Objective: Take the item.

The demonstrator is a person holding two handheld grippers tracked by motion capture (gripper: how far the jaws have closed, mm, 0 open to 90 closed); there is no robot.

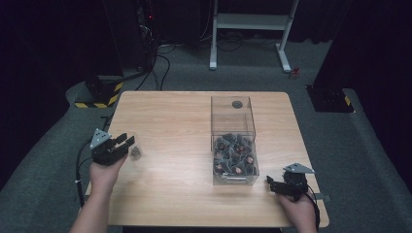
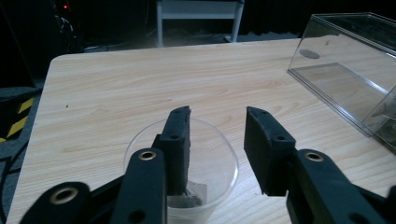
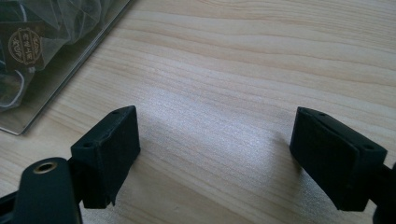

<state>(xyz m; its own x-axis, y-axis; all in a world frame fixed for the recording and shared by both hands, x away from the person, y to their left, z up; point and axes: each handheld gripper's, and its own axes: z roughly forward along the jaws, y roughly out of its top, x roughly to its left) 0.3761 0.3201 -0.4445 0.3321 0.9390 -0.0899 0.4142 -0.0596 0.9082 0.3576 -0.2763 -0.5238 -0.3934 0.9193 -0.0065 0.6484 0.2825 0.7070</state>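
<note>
A small clear plastic cup (image 2: 224, 154) stands on the wooden table (image 1: 170, 116) at its left side, with a dark tea bag (image 2: 192, 197) lying in the bottom. My left gripper (image 2: 218, 116) is open just above it. One jaw hangs over the cup's mouth and the other stands outside the rim, and nothing is pressed between the pads. From above, the cup (image 1: 136, 153) sits just right of the left gripper (image 1: 127, 141). My right gripper (image 3: 215, 126) is open wide over bare wood near the table's front right corner (image 1: 273, 183).
A tall clear box (image 1: 233, 141) stands right of the table's middle, its near half holding several dark tea bag packets (image 1: 235, 156). The box (image 2: 345, 70) lies to the right of the left gripper, and its corner (image 3: 46, 42) is close to the right gripper's left jaw.
</note>
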